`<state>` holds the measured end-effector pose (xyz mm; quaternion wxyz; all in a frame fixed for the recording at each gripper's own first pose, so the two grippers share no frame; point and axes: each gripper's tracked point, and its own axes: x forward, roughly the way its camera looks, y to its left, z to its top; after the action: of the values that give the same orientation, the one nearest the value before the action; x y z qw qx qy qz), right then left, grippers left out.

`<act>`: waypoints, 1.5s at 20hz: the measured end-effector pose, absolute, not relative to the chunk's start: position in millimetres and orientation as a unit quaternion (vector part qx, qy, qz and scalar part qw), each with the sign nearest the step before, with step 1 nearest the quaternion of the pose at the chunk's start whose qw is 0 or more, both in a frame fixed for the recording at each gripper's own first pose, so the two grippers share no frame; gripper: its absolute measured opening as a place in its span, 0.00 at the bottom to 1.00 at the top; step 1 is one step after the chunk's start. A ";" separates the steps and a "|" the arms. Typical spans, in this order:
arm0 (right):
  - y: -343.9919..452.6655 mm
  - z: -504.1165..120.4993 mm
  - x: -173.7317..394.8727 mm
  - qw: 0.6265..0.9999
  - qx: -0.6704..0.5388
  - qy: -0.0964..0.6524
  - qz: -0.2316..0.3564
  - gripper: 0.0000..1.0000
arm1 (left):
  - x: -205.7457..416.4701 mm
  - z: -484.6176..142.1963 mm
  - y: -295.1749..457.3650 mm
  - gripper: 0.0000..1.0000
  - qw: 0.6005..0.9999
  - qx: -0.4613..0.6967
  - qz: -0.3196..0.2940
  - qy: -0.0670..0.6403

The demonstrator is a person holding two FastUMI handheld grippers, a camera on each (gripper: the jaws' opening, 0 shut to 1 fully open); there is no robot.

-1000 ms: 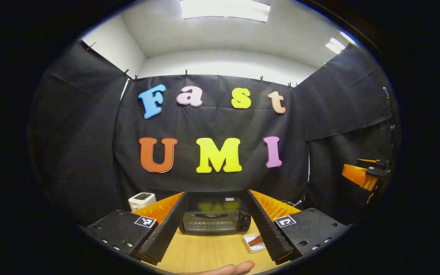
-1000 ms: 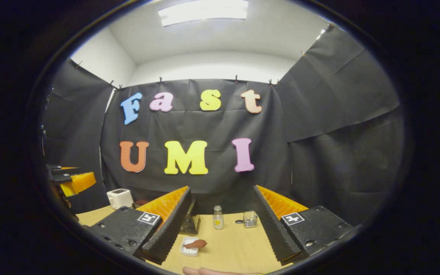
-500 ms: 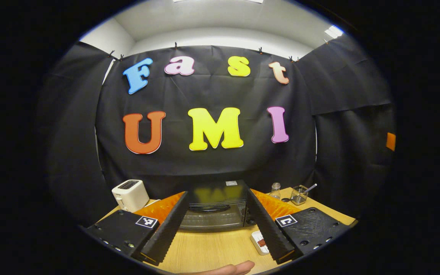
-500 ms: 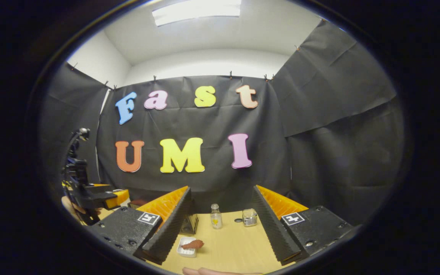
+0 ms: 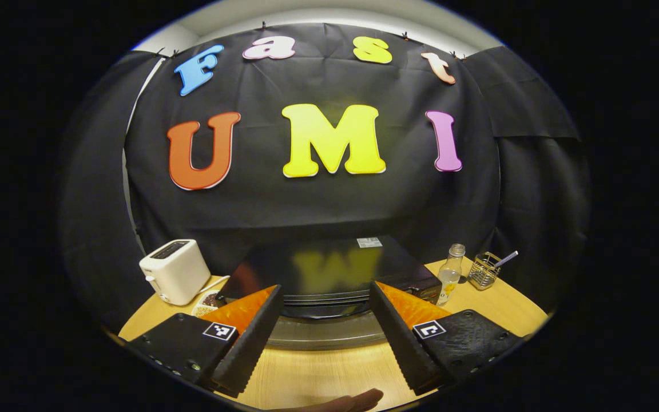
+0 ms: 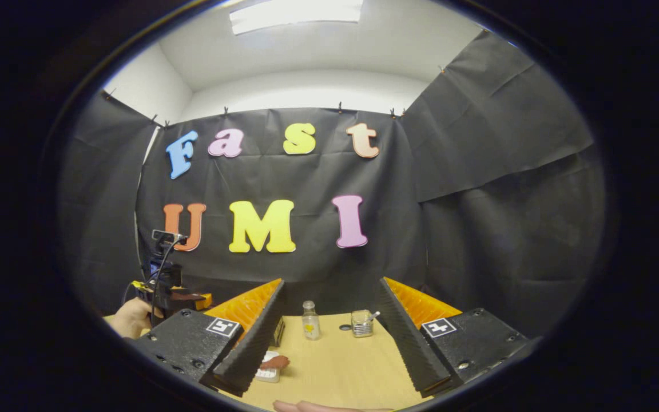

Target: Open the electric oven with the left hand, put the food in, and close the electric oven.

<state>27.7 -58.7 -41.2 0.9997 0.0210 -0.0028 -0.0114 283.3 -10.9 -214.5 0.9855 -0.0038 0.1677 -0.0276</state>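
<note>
Your left gripper hangs wide open just before the closed electric oven, so lower it until the door handle sits between the fingers before squeezing, while your right gripper waits open near the food in its small white dish.

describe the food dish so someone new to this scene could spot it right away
Start from the wooden table in the right gripper view. At its near left, beside the right hand-held gripper, sits a small white tray holding a reddish-brown piece of food. The clear bottle and wire cup stand farther back.
</note>
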 end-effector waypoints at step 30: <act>-73.0 -44.0 -2.8 1.000 -0.006 -0.006 -0.023 1.00 | 218.5 -286.1 -16.3 0.97 0.986 0.024 -0.045 0.160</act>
<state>-2.8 -73.0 -44.0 0.9997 -0.0059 -0.0059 -0.0229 218.5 -16.3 -286.1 0.9858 0.0239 0.1598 -0.0451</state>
